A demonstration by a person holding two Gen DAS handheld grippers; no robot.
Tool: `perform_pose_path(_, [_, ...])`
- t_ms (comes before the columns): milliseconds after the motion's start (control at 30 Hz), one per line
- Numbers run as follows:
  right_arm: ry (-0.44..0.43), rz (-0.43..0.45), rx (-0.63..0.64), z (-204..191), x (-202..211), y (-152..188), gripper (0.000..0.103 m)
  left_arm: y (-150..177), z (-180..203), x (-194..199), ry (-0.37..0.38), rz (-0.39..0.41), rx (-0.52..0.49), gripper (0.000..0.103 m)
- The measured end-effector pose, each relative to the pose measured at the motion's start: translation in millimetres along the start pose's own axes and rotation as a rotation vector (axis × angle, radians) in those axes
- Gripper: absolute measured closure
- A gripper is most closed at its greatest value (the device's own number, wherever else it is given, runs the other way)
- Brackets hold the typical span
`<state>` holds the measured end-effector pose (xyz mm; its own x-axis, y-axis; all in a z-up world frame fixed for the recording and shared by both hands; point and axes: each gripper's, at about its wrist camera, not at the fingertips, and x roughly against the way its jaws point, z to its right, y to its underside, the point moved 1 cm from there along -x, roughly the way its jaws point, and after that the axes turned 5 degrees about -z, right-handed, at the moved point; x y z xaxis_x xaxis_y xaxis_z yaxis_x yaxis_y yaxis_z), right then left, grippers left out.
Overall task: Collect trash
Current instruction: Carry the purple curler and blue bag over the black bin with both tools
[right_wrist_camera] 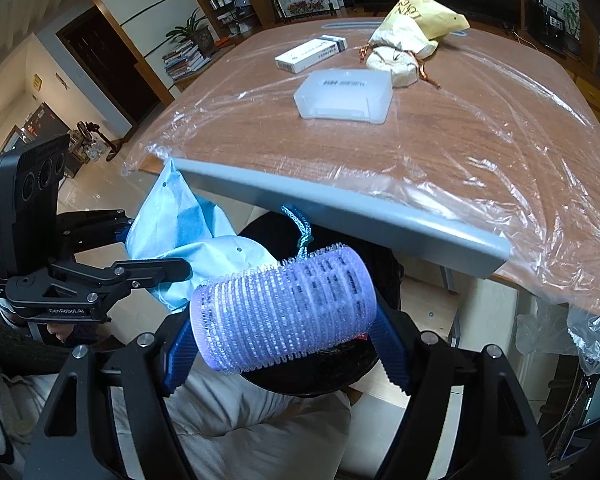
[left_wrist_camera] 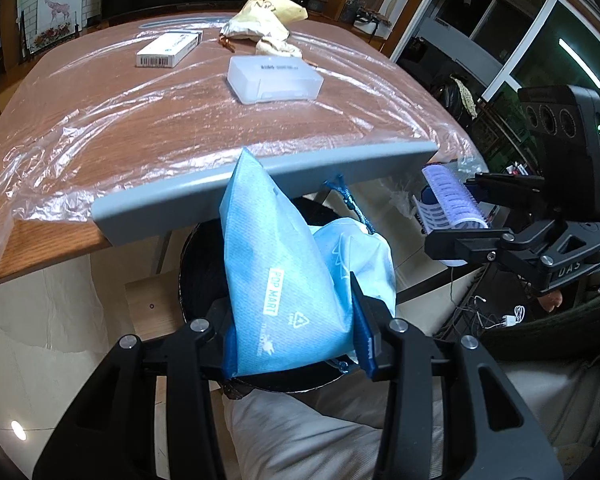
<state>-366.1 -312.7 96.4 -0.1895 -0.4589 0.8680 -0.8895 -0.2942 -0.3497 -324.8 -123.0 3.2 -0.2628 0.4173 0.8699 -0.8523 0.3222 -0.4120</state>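
Trash, two pieces, both held below the table's near edge over a black bin [left_wrist_camera: 204, 280]: blue drawstring bag [left_wrist_camera: 276, 276] pinched between the left gripper [left_wrist_camera: 296, 344] pads; lilac hair roller [right_wrist_camera: 284, 308] clamped endwise by the right gripper [right_wrist_camera: 284, 352]. Wooden table [left_wrist_camera: 148, 120], plastic-sheeted, carrying a white carton [left_wrist_camera: 168, 50], clear plastic case [left_wrist_camera: 274, 78], crumpled yellow paper bag [left_wrist_camera: 268, 16]. Pale tiled floor; shelving and windows beyond.

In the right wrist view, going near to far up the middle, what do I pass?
Hair roller in the right gripper → black bin → grey table edge → translucent plastic box → white carton → yellow paper bag.
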Motion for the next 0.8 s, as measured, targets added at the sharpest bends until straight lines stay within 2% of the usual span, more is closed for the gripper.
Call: perform_pose_path(800, [0.054, -0.068, -0.02, 4.0, -51.7, 0.9, 0.029, 12.5, -12.3, -35.6, -0.066, -0.065, 0.002, 0.058])
